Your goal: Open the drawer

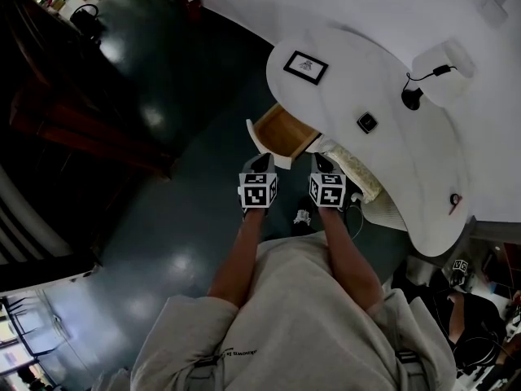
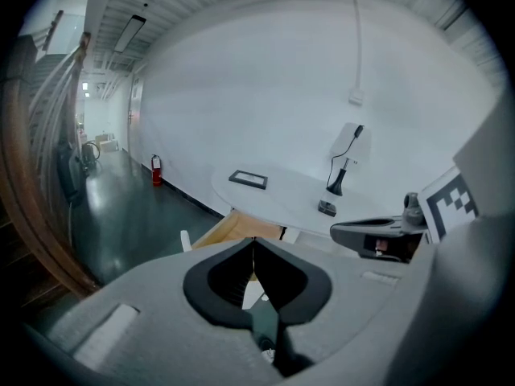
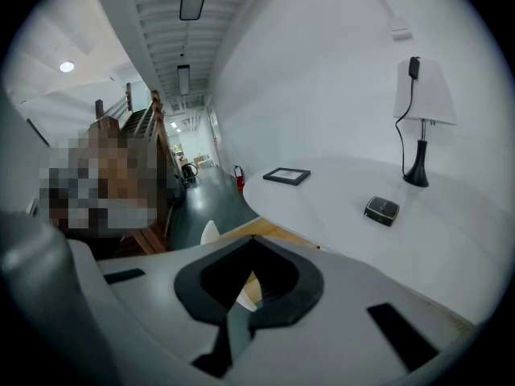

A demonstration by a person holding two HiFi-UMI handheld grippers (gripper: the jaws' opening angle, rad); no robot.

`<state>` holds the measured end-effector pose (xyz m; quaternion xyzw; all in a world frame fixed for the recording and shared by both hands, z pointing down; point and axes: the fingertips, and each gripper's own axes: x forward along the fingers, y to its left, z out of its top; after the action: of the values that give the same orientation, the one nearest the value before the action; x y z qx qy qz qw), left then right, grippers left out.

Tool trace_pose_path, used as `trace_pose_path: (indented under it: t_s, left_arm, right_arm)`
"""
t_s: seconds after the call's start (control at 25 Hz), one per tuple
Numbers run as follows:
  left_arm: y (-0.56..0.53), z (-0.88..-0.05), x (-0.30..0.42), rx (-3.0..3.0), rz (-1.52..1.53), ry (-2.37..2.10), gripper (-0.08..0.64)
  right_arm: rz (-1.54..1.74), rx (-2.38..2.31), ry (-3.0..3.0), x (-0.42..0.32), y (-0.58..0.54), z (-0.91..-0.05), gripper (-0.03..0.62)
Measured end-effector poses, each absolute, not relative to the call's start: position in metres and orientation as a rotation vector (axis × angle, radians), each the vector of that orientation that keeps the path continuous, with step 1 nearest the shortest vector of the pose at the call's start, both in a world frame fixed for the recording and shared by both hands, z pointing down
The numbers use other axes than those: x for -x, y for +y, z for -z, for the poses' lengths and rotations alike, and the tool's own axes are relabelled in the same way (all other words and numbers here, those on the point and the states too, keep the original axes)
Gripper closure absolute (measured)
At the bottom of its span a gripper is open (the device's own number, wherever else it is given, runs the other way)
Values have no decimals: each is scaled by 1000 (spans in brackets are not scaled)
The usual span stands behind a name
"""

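Hovering side by side at the near front of the drawer (image 1: 282,130), which juts open from under the left edge of the white bench (image 1: 407,169) with its wooden inside showing, the left tongs (image 1: 260,161) and right tongs (image 1: 323,160) are both closed on nothing, presumably because no further pull is needed.

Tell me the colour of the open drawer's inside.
Light tan wood. The drawer shows best in the head view.

I hold my left gripper (image 1: 261,161) and right gripper (image 1: 323,163) side by side, forearms extended, both jaws closed together.
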<state>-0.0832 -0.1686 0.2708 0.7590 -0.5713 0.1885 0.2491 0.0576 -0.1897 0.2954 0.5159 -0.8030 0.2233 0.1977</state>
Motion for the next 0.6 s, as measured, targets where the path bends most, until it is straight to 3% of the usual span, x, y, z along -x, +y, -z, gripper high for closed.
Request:
trace_pose_path:
  t_s: [0.6]
  left_arm:
    - [-177,-283,85,-2013,-503,-1569,549]
  right_arm:
    - [-656,-1413,-2223,-64,-205,-309,578]
